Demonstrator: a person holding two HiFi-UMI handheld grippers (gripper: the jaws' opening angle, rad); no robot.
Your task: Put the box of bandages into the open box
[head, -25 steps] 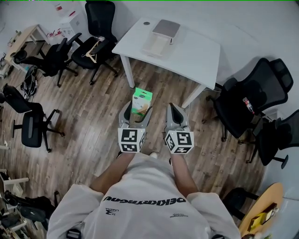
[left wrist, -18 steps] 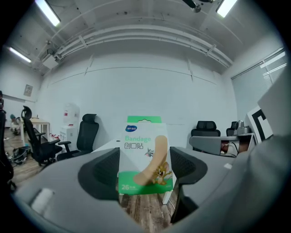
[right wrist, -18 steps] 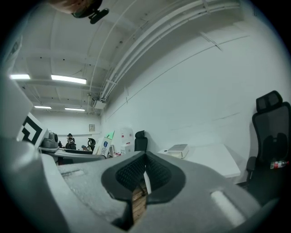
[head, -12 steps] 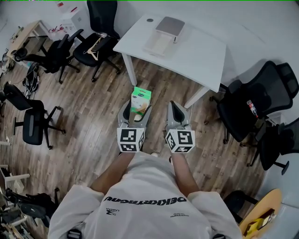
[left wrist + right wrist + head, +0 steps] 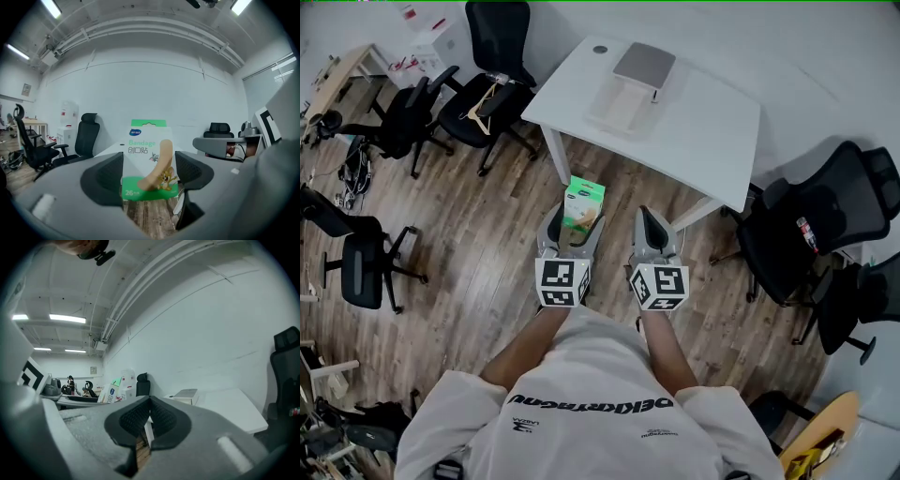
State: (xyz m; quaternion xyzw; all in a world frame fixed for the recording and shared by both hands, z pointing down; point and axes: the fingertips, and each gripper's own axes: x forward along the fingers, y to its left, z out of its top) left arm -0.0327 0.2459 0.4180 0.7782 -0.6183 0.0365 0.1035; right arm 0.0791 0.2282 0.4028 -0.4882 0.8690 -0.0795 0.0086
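Box of bandages [image 5: 583, 204] pinched upright in left claw [image 5: 570, 234], green-and-white front facing the left gripper view, pads on both side edges. Held out in front of the body over the wood floor [image 5: 487, 234], not yet above the desk [image 5: 703, 122].

Right claw [image 5: 653, 230] pressed together, nothing btwn the pads, riding alongside just right of the left one.

Changed vs a sec ago: white desk sits bigger and lower in head view, near edge nearer the claws; office chairs [image 5: 487, 89] at left slid outward. Reads as walking up to the desk. Grip on the box same, no slip or tilt; both claws in same spot rel. to body.

Open box [image 5: 633, 80] (grey lid up, white tray below) on far side of desk, well apart from the bandages. So carry phase, prob. about halfway: approach, reach across the desktop, lower in, release.
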